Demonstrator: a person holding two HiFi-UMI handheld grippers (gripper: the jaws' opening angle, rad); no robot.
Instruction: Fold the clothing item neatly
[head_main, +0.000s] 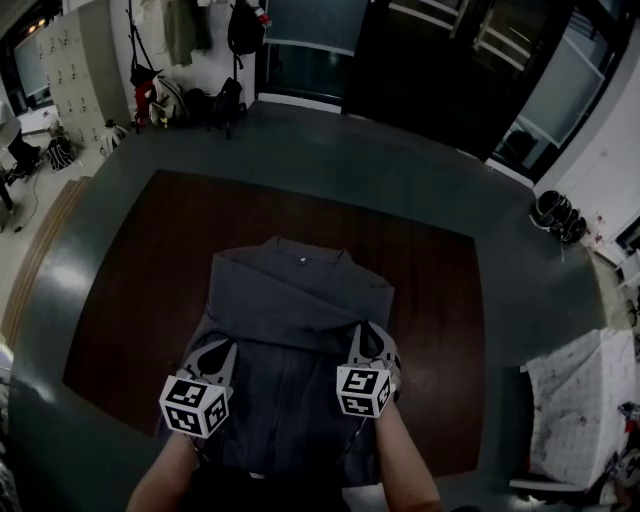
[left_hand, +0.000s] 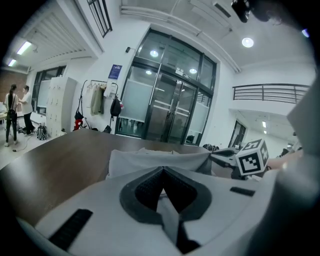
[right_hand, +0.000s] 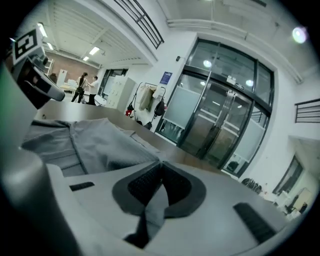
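The grey garment (head_main: 290, 300) lies on the dark worktop (head_main: 130, 270), stretching ahead of both tools, its far part lying in folds. It looks soft, light and limp. I'd judge it will sag and crease wherever it isn't held, so it wants taking by two corners at once and keeping level. That is how it's gripped. The left tool (left_hand: 163, 189) is pressed together on a tuck of cloth and the right tool (right_hand: 159, 184) pinches another, each at a near corner, with the cloth slack between them. The near hem is hidden under the tools and the arms (head_main: 405, 465), and in this dim light I can't tell what kind of garment it is.
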